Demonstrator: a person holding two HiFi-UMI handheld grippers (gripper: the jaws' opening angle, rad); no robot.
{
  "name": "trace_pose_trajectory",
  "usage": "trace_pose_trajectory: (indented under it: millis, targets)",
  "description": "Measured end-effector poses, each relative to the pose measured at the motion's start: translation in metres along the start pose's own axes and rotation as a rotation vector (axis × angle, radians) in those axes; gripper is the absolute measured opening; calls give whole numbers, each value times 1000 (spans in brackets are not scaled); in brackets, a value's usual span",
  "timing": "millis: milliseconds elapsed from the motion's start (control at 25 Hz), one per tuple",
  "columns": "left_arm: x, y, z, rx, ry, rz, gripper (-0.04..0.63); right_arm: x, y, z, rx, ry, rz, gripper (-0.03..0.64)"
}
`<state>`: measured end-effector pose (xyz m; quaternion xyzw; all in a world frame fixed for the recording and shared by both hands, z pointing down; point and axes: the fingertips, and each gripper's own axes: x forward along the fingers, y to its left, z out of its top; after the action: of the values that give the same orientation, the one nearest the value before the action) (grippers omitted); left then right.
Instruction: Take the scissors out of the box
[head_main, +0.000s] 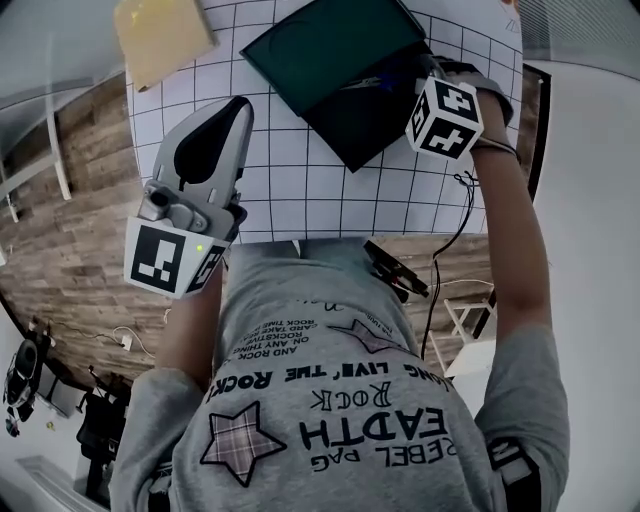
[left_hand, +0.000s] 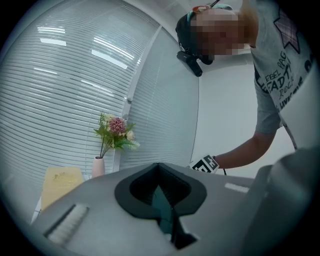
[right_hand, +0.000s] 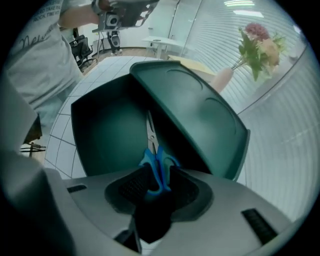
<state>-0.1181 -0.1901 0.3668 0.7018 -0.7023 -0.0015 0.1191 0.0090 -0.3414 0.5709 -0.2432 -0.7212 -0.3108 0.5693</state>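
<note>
The gridded white surface (head_main: 300, 190) is bounded on its near side by an edge that runs just below the left tongs (head_main: 240, 105) and against the person's shirt, and wooden floor is seen beyond its side edges. Bare grid is left open between the two tongs and around the left tongs, which are held level above the surface, well apart from the box (head_main: 320, 55). In the left gripper view the left tongs (left_hand: 159, 165) are seen clenched, tips met, with nothing grasped. Ahead of them a vase of flowers (left_hand: 98, 165) stands against slatted blinds at the far edge, and a yellow pad (left_hand: 60, 182) lies just beside the vase. The dark green box is laid open directly under the right tongs (right_hand: 156, 175), which are pointed steeply down into it; only their marker cube (head_main: 445, 117) is shown in the head view. The lid (right_hand: 200, 110) is tilted up on the far side of these tongs, and the tray (right_hand: 100, 130) is spread on the near side. The scissors (right_hand: 155, 165) are still inside the box, along the fold beneath the lid, blades pointing away from the tongs. Their blue handles are placed between the parted jaws of the right tongs, which are released and not pressed on them.
</note>
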Motion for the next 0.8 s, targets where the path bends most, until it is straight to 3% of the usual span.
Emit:
trace_pose_trajectory:
  millis: [120, 320, 800]
  targets:
    - [0, 2, -1, -2, 3, 6, 9, 5, 7, 0, -47, 25, 78, 133]
    - [2, 0, -3, 0, 3, 6, 9, 7, 27, 15, -62, -22, 195, 149]
    - [7, 0, -4, -5, 8, 0, 9, 10, 36, 19, -79, -36, 197, 98]
